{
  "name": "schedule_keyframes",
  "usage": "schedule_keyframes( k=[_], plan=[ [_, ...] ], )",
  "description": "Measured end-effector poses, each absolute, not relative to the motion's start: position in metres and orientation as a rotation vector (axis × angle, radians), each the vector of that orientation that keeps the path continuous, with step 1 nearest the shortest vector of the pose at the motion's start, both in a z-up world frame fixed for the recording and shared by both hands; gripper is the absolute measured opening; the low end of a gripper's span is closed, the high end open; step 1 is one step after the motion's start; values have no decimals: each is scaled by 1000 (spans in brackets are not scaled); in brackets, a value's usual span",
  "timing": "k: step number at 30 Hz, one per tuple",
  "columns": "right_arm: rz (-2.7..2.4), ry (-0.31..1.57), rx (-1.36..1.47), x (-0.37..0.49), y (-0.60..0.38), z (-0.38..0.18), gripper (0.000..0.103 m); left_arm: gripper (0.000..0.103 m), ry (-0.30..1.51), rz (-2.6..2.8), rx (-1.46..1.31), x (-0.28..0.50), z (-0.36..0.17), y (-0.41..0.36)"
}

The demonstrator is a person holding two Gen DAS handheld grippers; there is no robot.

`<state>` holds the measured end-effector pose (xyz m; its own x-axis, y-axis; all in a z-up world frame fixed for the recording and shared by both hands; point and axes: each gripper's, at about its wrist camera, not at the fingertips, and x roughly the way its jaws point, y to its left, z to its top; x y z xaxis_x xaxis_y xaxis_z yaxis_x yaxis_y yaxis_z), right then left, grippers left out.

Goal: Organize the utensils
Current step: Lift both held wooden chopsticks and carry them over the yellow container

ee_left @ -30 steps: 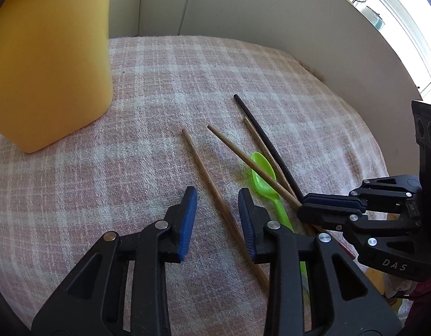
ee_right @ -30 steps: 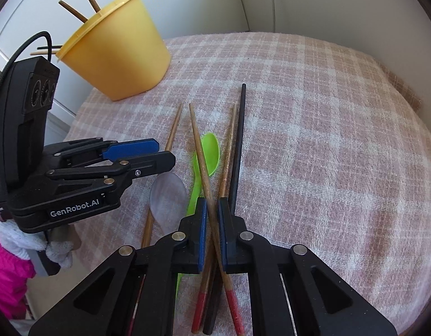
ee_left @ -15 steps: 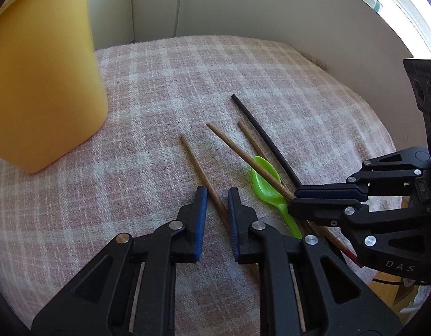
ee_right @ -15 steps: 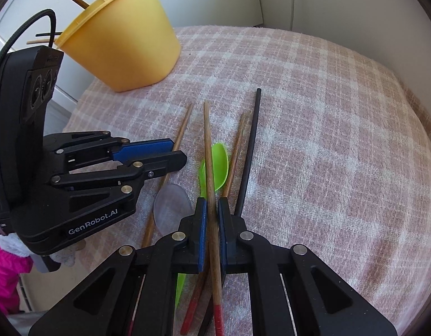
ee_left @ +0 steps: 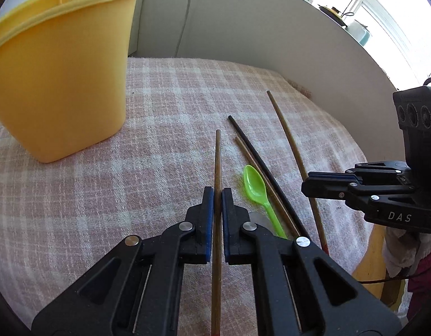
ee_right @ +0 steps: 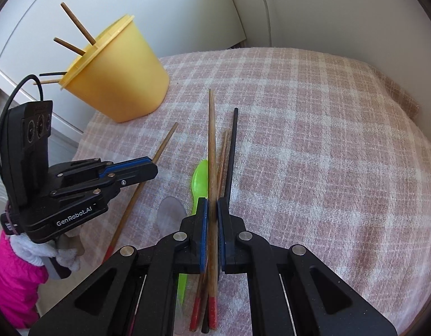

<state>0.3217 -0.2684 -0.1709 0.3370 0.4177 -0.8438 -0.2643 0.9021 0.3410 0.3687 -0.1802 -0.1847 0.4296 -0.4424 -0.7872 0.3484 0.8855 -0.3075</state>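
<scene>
My left gripper (ee_left: 217,189) has its jaws closing on a plain wooden chopstick (ee_left: 217,154), and the blue pads press its shaft. The chopstick points away along the fingers. My right gripper (ee_right: 212,201) is shut on a red-ended wooden chopstick (ee_right: 211,128), held above the cloth. Between the two grippers lie a green spoon (ee_right: 201,180), a black chopstick (ee_right: 233,145), another wooden chopstick (ee_right: 223,151) and a clear spoon (ee_right: 170,212). A yellow tub (ee_right: 120,84) stands at the far left with several chopsticks poking out of it.
A pink checked cloth (ee_right: 313,154) covers the round table, with bare cloth to the right of the utensils. A pale wall (ee_left: 243,33) curves close behind. A pink sleeve and a white glove (ee_right: 25,254) hold the left gripper at the table's near left edge.
The left jaws closed onto the wooden chopstick and raised it off the cloth. The right gripper, shut throughout, lifted its chopstick so the tip left the pile. The tub now looks farther off.
</scene>
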Motion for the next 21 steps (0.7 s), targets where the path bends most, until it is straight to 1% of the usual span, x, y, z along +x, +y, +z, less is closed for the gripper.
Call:
schedule_keyframes(
  k=[12, 16, 21],
  plan=[
    [441, 967, 147, 296, -279, -122, 5, 3, 811, -537, -185, 322, -116, -145],
    [441, 911, 114, 283, -280, -106, 5, 3, 755, -543, -212, 306, -100, -125],
    [442, 848, 63, 272, -271, -93, 5, 3, 689, -540, -198, 290, -81, -123]
  ],
)
